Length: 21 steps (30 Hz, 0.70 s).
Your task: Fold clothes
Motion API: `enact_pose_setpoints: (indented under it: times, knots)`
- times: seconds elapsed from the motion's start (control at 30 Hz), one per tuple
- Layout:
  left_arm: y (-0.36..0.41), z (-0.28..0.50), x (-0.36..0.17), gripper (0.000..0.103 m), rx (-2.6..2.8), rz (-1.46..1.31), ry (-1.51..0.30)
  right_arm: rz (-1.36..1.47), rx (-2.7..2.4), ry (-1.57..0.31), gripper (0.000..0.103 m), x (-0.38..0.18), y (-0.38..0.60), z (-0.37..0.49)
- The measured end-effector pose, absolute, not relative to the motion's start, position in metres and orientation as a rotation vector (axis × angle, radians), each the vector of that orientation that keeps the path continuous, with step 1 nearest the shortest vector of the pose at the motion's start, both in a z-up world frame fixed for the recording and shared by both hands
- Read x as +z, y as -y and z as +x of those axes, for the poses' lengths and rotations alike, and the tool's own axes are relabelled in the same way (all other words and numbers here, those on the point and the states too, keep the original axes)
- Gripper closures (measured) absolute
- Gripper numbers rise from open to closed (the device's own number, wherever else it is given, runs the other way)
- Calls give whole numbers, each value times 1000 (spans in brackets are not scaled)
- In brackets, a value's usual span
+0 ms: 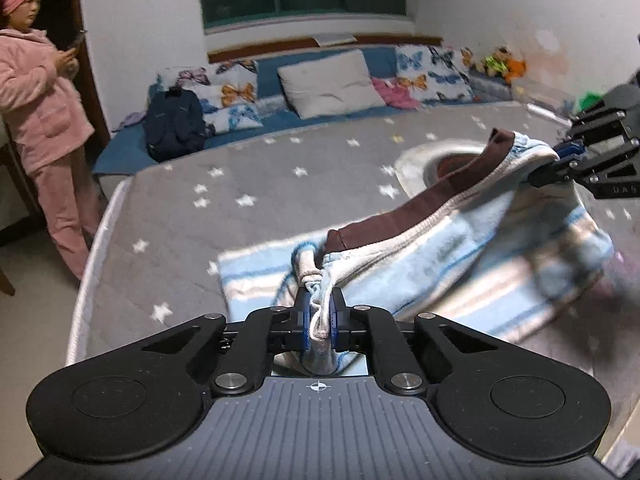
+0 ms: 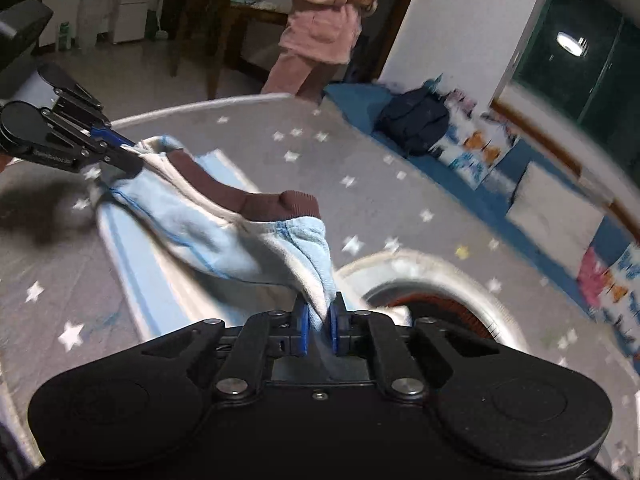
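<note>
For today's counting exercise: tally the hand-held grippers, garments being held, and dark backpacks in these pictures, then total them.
Hand-held grippers: 2, left hand-held gripper, right hand-held gripper
Striped blue garment: 1
Dark backpack: 1
Total: 4

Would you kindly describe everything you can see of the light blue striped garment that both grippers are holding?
The garment is soft, fleecy-looking cloth, pale blue with white and darker blue stripes, edged with a brown ribbed band along its raised opening. The left hand-held gripper and the right hand-held gripper each pinch one end of that edge, lifting it so it sags between them. Its lower part lies flat on the grey star-patterned bed cover.
</note>
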<state>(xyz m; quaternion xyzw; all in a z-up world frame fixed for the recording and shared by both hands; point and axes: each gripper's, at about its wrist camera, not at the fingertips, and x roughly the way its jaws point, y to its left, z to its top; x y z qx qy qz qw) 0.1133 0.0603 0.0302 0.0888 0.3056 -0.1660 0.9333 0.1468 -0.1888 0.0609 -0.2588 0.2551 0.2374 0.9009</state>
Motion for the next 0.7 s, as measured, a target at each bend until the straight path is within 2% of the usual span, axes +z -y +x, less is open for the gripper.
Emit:
enact_pose_setpoints:
  times: [0.2,0.33,0.57,0.7]
  knots:
    - [-73,144,71,95,-284,136,-570,-583,425,-432,94,95,178,174]
    - [-70,180,121,95,-228,143,-475,-614,380,-368,94,119,170,192]
    - [-56,223,237,95,-128,115,-196,-590,215,-113,94,203,165,234]
    - [-49,218,275,95,-112,77,-79,-561,164,3,94,235,168,236]
